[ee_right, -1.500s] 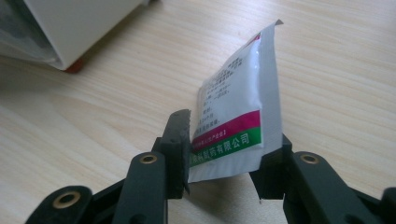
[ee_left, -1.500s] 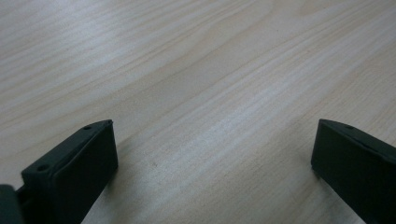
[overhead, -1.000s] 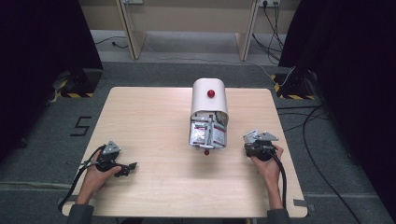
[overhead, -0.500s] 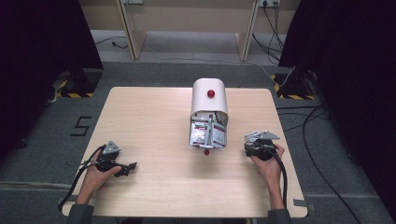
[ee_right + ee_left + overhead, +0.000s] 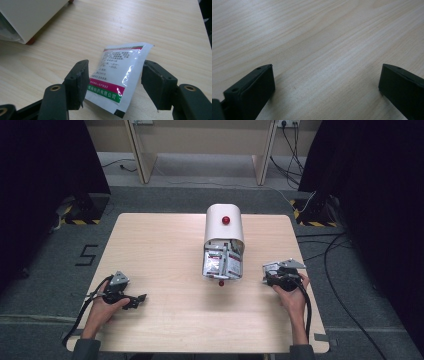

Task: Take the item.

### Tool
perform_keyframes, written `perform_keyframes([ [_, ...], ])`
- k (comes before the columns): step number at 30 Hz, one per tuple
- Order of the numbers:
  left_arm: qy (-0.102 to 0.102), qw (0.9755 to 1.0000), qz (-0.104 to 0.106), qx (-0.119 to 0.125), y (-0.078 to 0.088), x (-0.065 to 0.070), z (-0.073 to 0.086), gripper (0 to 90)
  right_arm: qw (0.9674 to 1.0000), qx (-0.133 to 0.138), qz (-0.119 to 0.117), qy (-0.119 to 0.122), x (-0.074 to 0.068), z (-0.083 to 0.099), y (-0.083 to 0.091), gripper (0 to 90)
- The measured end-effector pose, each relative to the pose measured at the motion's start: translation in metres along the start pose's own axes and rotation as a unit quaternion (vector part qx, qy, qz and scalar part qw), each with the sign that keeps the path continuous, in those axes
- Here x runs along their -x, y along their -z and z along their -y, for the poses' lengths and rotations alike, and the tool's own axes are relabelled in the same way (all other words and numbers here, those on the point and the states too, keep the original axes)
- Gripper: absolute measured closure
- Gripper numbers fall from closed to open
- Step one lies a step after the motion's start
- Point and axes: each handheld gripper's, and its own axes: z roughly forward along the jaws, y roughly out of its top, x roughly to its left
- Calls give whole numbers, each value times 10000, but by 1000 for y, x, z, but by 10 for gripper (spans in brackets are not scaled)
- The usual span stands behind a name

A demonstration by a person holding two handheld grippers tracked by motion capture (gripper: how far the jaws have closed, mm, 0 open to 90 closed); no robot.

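A white round-topped box (image 5: pixel 223 227) with a red knob (image 5: pixel 226 220) lies mid-table, and its open front end holds several sachets (image 5: pixel 222 262). One white sachet (image 5: pixel 117 75) with a red and green band lies flat on the table to the box's right. My right gripper (image 5: pixel 115 62) is open, one jaw at each side edge of that sachet, not pressing it. In the high view the right gripper (image 5: pixel 275 270) sits to the right of the box's open end. My left gripper (image 5: pixel 140 300) rests near the front left, open (image 5: pixel 327 66) over bare wood.
The light wooden table (image 5: pixel 160 250) has free surface on its left half and along the front. A corner of the box (image 5: pixel 30 17) with a red foot (image 5: pixel 30 42) stands close at the upper left of the right gripper view. Cables trail off the front edge.
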Motion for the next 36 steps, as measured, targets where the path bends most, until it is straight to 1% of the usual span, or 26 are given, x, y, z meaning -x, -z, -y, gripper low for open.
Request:
perform_keyframes([
  [4,-2,10000,-5,-3,0,0,0,0,9999,-51,88,64,0,-1,1,398],
  [8,-1,10000,1,1,0,0,0,0,10000,2,75,-13,3,-1,4,398],
  [12,-1,10000,0,0,0,0,0,0,9999,108,-29,-71,3,-3,8,398],
  [14,-3,10000,-1,-12,0,0,0,0,9999,108,-37,-63,2,-3,8,398],
  [19,0,10000,1,1,0,0,0,0,9998,108,-139,-88,-1,-2,10,385],
  [23,-1,10000,-5,-3,0,0,0,0,9995,146,-238,-160,-4,1,14,361],
  [36,-2,10000,1,1,0,0,0,0,9985,310,-400,-214,-13,3,28,303],
])
